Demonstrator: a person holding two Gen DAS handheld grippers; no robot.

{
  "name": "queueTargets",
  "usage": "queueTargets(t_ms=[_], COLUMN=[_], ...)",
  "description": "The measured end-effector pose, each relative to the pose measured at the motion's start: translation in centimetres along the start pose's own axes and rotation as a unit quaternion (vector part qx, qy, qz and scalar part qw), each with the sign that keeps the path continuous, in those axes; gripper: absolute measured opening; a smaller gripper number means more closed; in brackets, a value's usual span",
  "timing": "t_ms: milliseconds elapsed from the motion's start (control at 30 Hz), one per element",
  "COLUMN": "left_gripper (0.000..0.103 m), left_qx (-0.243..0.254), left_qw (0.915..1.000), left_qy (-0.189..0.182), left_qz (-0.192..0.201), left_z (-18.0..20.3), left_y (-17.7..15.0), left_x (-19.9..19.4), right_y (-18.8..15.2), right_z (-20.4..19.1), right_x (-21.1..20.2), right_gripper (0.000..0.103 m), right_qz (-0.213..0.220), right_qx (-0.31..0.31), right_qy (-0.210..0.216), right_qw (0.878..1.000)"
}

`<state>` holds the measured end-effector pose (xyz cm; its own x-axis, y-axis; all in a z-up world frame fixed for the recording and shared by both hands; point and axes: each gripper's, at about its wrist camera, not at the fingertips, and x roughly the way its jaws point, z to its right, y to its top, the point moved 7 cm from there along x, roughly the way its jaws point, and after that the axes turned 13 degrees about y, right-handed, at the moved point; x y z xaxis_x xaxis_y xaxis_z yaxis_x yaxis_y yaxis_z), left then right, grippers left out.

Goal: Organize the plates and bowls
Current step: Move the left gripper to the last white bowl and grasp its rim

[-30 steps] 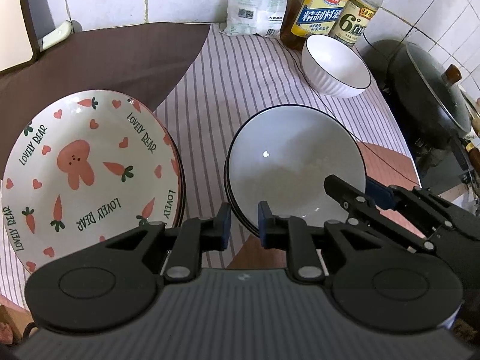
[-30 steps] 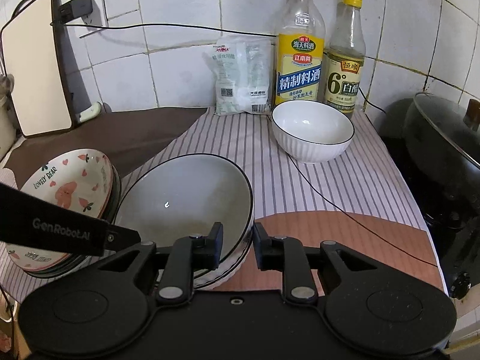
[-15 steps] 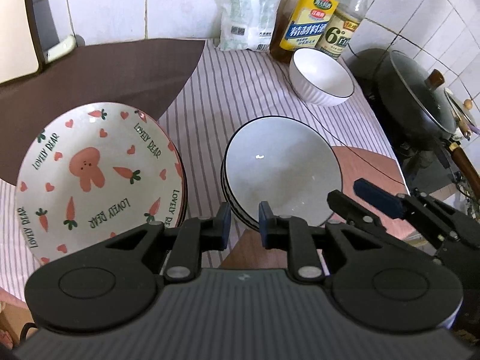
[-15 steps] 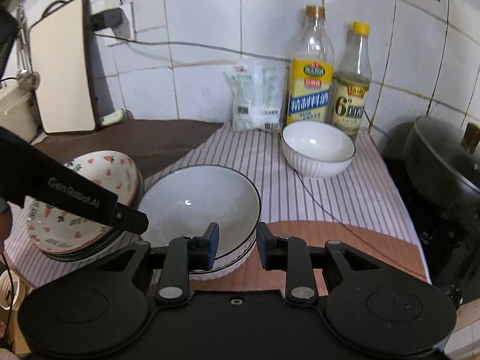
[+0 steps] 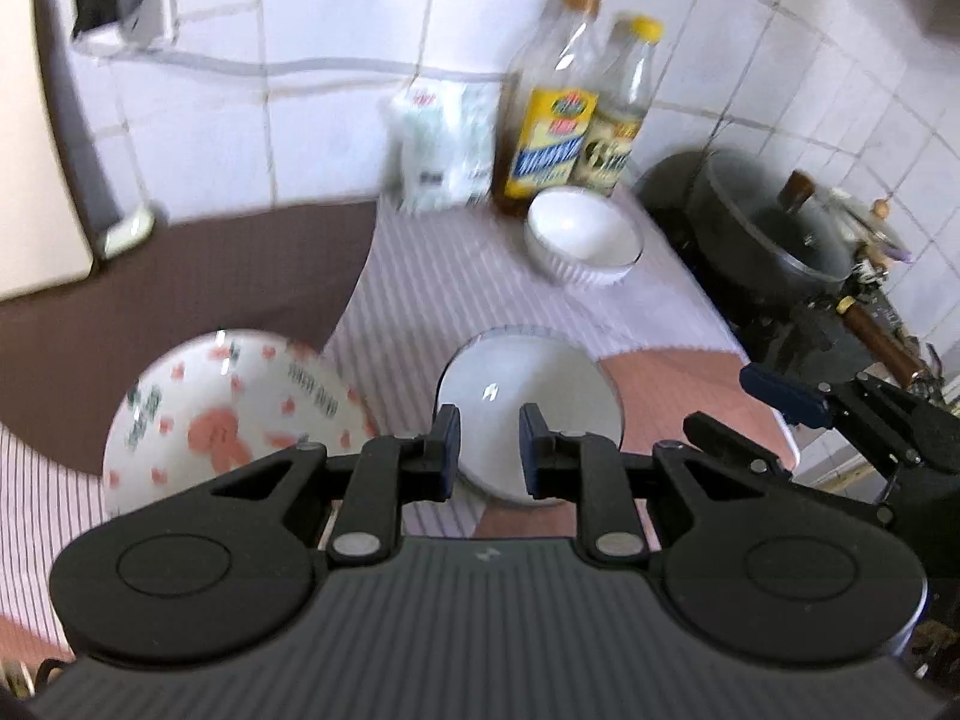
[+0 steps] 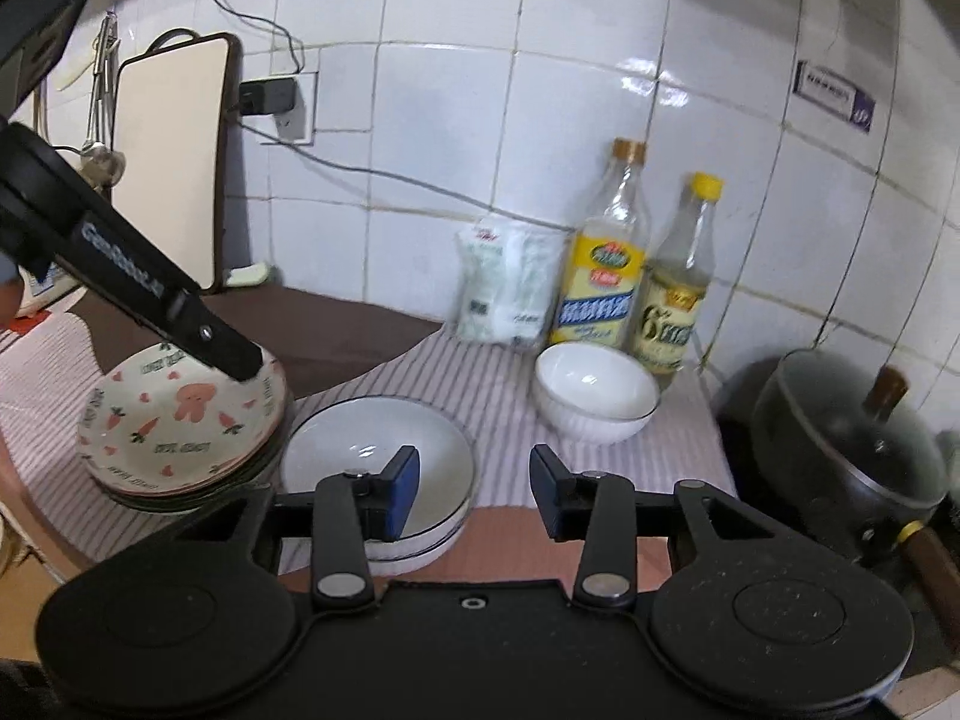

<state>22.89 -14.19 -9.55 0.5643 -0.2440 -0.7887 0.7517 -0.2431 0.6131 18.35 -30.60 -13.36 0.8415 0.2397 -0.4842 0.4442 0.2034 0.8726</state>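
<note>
Setting: a white-tiled kitchen corner; the counter (image 6: 420,372) carried a striped cloth over brown mats.
Plates: the rabbit-print plate stack (image 6: 180,420) sat at the left of the cloth, the white rimmed plate stack (image 6: 372,456) just beside it, apparently touching.
Bowl: the small ribbed bowl (image 6: 594,390) stood apart, near the two bottles (image 6: 606,276) at the wall.
Left gripper (image 5: 489,456): fingers a narrow gap apart, holding nothing, raised above the white stack; this view was blurred, so height is uncertain.
Right gripper (image 6: 474,492): fingers wide apart, empty, clear of all crockery.
Risk: a reach for the bowl could knock a bottle or catch the thin black cable (image 6: 336,162).
Risk: the lidded pot (image 6: 840,438) stood near the cloth's right edge; a wide swing could strike it.
</note>
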Motion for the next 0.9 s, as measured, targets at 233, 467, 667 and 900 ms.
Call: queueTargets(t_ms=[233, 467, 667, 900], left_gripper=[0.029, 0.042, 0.052, 0.058], left_qx=[0.036, 0.085, 0.109, 0.081], left_qw=[0.9973, 0.9917, 0.9878, 0.9890], left_qy=[-0.029, -0.059, -0.086, -0.122], left_qz=[0.057, 0.076, 0.071, 0.022], left_z=[0.8, 1.7, 2.5, 4.0], left_y=[3.8, 7.3, 9.7, 11.4], left_x=[0.6, 4.4, 9.2, 16.4], right_y=[0.8, 0.5, -0.6, -1.8], right_z=[2.7, 6.7, 10.5, 13.1], right_x=[0.9, 5.1, 9.4, 14.1], right_gripper=[0.060, 0.070, 0.073, 0.089], right_qz=[0.021, 0.014, 0.004, -0.008], right_qx=[-0.008, 0.002, 0.032, 0.072], right_qy=[-0.012, -0.022, -0.020, -0.010], right_qw=[1.000, 1.000, 0.999, 0.997])
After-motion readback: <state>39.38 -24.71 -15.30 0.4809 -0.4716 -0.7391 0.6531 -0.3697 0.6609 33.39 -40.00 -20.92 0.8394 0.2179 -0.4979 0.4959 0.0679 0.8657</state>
